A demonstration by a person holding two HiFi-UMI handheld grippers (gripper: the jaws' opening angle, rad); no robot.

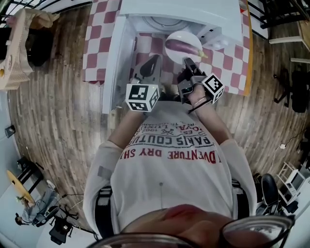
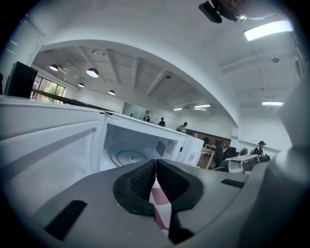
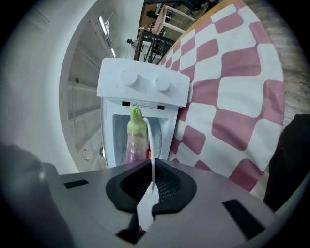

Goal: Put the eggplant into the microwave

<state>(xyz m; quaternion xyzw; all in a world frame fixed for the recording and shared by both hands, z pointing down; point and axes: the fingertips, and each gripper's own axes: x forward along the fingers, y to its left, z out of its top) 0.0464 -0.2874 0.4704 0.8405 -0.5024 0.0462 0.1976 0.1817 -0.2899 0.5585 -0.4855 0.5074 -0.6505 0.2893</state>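
The eggplant (image 1: pixel 183 47) lies lengthwise on a white plate (image 1: pixel 180 36), purple body with a green stem end. The plate is held in the air just in front of the microwave (image 1: pixel 193 12), at the right part of its mouth and not yet inside, as far as the head view shows. The right gripper (image 1: pixel 187 61) is clenched on the plate's near rim, and in its own view the thin white edge runs straight between the pads.

The left gripper (image 1: pixel 151 68) hangs just left of it with its jaws pressed together on nothing, only checked tablecloth (image 1: pixel 99 29) showing below them. The microwave door (image 1: pixel 114 63) stands swung open to the left, and the turntable (image 2: pixel 130 156) inside is bare.

By my reading, picking up and carrying are done. What is left is to slide the plate in over the turntable, set it down, let go, draw the gripper out and probably close the door.
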